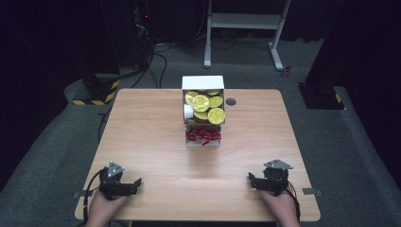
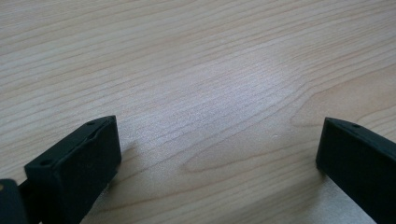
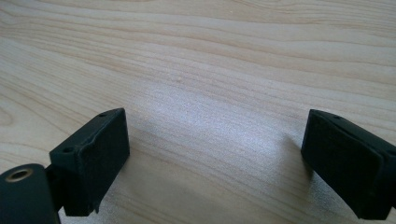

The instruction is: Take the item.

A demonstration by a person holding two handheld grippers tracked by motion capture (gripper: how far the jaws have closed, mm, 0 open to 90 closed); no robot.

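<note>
Box of yellow-lidded cups sitting at table's far centre, well ahead of left gripper and right gripper, roughly equidistant; both jaws gaping wide, holding nothing.

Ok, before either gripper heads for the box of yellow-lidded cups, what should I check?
1. Left gripper open: ok, jaws wide apart with bare wood between them.
2. Right gripper open: ok, jaws wide apart, nothing held.
3. Both at the near table edge, apart from the white box: ok.
4. Path across the wood to the box: ok, nothing lies between.
5. Yellow-lidded cups reachable: cannot tell; they lie packed together, some overlapping.
6. Red items in the lower tray: cannot tell what they are or how loose.
</note>
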